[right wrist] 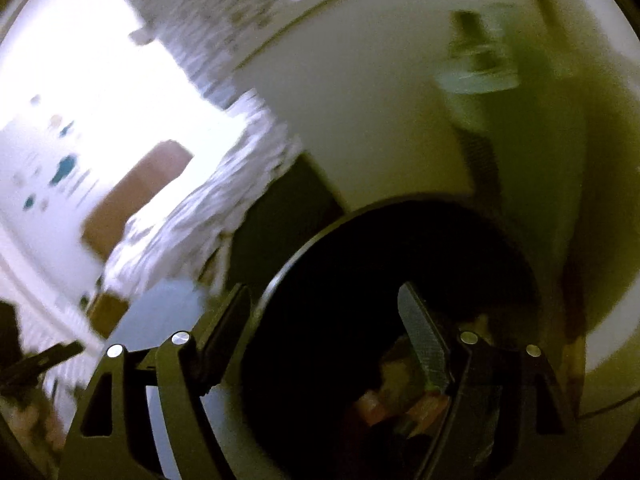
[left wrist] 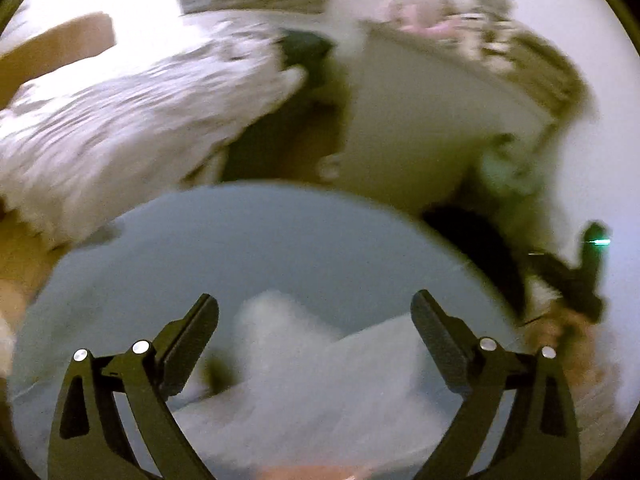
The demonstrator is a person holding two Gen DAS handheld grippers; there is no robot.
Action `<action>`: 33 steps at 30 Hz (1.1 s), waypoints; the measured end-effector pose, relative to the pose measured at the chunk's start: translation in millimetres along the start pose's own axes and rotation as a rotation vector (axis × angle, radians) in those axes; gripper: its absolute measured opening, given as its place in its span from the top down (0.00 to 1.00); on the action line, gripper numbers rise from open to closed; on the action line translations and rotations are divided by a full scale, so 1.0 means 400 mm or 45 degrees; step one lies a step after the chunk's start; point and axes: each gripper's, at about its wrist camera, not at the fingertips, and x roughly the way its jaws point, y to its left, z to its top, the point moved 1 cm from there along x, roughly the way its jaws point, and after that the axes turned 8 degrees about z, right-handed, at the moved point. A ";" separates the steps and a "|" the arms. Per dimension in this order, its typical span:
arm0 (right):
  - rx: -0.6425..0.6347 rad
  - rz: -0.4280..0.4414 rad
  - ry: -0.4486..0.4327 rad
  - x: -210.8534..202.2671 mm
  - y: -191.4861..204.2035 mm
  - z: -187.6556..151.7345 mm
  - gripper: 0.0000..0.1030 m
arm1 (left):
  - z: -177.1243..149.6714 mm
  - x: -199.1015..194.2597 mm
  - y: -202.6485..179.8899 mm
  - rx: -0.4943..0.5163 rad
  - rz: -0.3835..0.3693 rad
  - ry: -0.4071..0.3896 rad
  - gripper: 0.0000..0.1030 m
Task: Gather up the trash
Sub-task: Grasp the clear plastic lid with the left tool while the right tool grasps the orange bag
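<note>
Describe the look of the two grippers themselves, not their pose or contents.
Both alike: the left gripper and right gripper are matte black, with angular linkage arms with triangular cut-outs, round silver pivot pins, and flat fingers faced with dark textured pads. No cables, markings or sleeves are visible.

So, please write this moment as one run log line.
left gripper: open, above white trash | right gripper: open, over black bin

Grey-blue round table point(left wrist: 280, 240), white crumpled paper point(left wrist: 304, 368), black bin point(right wrist: 384, 280) (interior dark), w/ brown box point(right wrist: 132, 196).
</note>
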 end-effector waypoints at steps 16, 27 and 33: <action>-0.944 0.337 0.570 0.021 0.701 -0.388 0.10 | -0.098 0.110 0.117 0.170 0.145 0.026 0.24; -1.112 0.210 0.841 0.212 0.794 -0.522 0.23 | -0.132 0.066 0.171 0.131 0.088 0.003 0.48; -0.862 0.243 0.800 0.221 0.735 -0.461 0.77 | -0.160 0.021 0.210 0.019 0.021 -0.010 0.48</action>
